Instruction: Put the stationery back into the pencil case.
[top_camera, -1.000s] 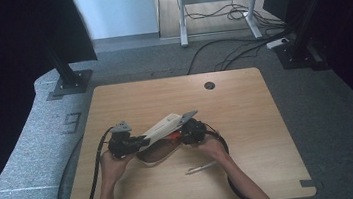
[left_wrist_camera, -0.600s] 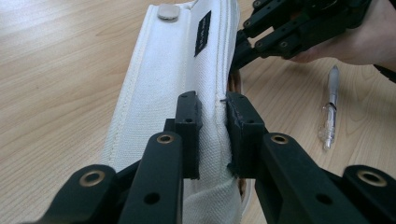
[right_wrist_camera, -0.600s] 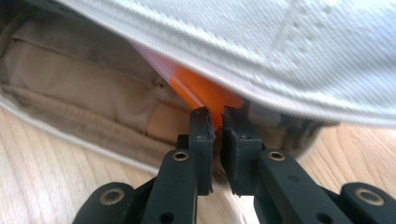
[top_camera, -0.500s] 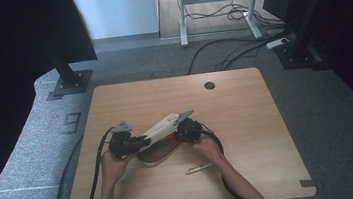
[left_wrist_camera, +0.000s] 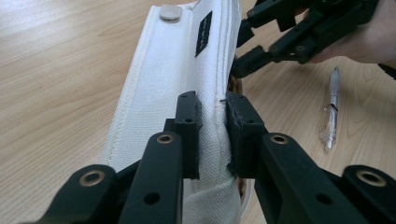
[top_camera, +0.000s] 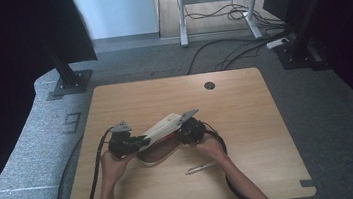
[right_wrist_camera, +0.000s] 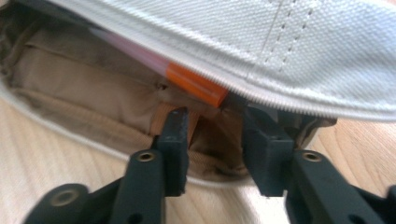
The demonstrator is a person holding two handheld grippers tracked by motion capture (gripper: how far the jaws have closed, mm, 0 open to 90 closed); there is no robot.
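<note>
White canvas pencil case (top_camera: 160,131) with a tan lining lies near the worktop's (top_camera: 245,101) front edge, flap pinched up by the left hand-held gripper (left_wrist_camera: 212,133). An orange-tipped pen (right_wrist_camera: 187,84) sits inside; the right hand-held gripper (right_wrist_camera: 215,135) has just been opening, empty, there. A clear pen (top_camera: 200,168) is probably left to pack.

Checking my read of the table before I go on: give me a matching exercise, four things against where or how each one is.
Things:
1. left gripper
2. right gripper
3. clear pen
4. orange-capped pen

States:
A. lying loose on the wooden table
B. inside the open white pencil case
C. shut on the case's flap
D. fingers apart, reaching into the case's opening

Pairs: 1-C, 2-D, 3-A, 4-B
</note>
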